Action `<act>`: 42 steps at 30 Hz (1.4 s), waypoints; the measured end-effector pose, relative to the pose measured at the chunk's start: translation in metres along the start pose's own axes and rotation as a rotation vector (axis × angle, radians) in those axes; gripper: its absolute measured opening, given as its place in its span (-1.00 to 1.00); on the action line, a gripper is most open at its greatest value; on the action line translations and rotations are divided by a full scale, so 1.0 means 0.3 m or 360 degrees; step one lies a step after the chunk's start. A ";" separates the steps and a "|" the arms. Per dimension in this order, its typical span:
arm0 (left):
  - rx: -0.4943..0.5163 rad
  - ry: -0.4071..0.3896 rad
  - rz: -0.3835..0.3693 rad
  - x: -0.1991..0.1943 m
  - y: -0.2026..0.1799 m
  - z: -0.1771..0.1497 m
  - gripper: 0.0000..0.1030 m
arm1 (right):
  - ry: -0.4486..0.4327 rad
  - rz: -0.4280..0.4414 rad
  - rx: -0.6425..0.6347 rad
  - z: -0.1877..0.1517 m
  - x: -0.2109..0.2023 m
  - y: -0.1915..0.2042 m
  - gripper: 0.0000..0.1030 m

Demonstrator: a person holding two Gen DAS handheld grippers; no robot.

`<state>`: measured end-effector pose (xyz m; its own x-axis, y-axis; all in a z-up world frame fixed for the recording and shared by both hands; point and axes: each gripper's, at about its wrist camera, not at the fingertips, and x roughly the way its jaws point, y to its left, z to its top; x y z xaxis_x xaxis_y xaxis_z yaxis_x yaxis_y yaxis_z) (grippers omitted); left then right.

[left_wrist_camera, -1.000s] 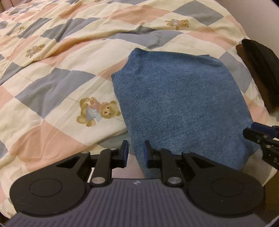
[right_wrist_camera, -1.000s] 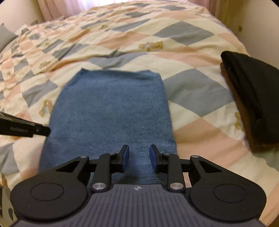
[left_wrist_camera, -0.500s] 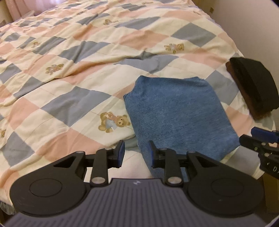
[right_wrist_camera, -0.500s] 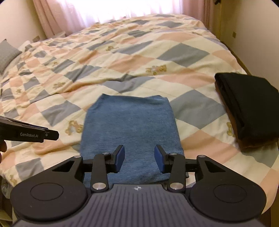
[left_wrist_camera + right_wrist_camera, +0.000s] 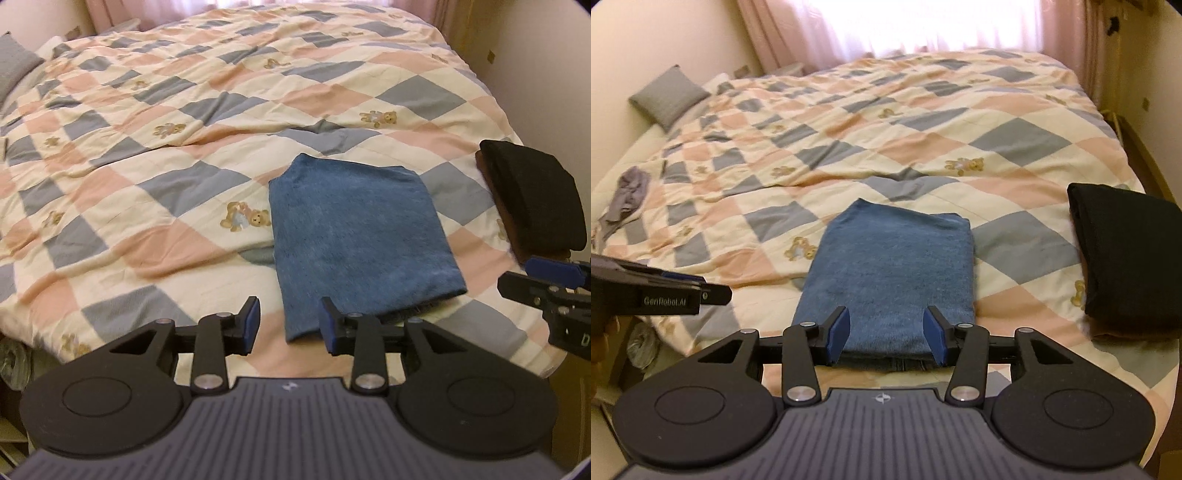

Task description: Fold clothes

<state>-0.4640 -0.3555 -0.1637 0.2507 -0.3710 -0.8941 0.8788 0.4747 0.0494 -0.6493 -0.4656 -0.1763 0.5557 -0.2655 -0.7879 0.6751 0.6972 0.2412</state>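
A folded blue denim garment (image 5: 358,236) (image 5: 894,273) lies flat near the front edge of the bed. My left gripper (image 5: 290,325) hovers above its near left corner, jaws opening, nothing between them. My right gripper (image 5: 884,334) hangs above the garment's near edge, its jaws also opening and empty. In the right wrist view the left gripper (image 5: 713,293) shows at the left edge; in the left wrist view the right gripper (image 5: 546,277) shows at the right edge.
A folded black garment (image 5: 532,195) (image 5: 1126,251) sits on a brown one at the bed's right edge. The checked teddy-bear quilt (image 5: 184,147) covers the bed. A crumpled grey cloth (image 5: 628,192) and a grey pillow (image 5: 668,94) lie far left. Walls flank the bed.
Both grippers have risen and drawn back from the blue garment, their jaws spreading wider. The garment stays folded flat on the quilt.
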 end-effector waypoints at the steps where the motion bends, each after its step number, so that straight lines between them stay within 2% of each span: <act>1: -0.0010 -0.0007 0.0009 -0.018 -0.011 -0.013 -0.40 | -0.0004 0.0016 -0.0002 -0.006 -0.016 -0.007 -0.09; 9: -0.0041 -0.0065 0.0070 -0.136 -0.066 -0.075 -0.36 | -0.0014 0.0105 0.0010 -0.039 -0.120 -0.026 0.02; 15: -0.0046 -0.0102 0.0095 -0.195 -0.093 -0.094 -0.32 | -0.0011 0.0084 0.0004 -0.050 -0.172 -0.025 0.11; 22: -0.0045 -0.0130 0.0120 -0.244 -0.119 -0.104 -0.21 | -0.0011 0.0046 -0.0004 -0.055 -0.218 -0.031 0.31; 33: -0.0018 -0.0151 0.0118 -0.303 -0.155 -0.119 -0.07 | 0.0007 0.0047 -0.0023 -0.078 -0.276 -0.044 0.36; 42: -0.0002 -0.0082 0.0088 -0.273 -0.140 -0.119 -0.05 | 0.0071 0.0022 0.0013 -0.099 -0.270 -0.040 0.37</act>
<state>-0.5361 -0.3167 -0.1083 0.3197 -0.3848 -0.8659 0.8625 0.4965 0.0978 -0.7168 -0.4326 -0.1321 0.5428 -0.2259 -0.8089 0.6717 0.6949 0.2567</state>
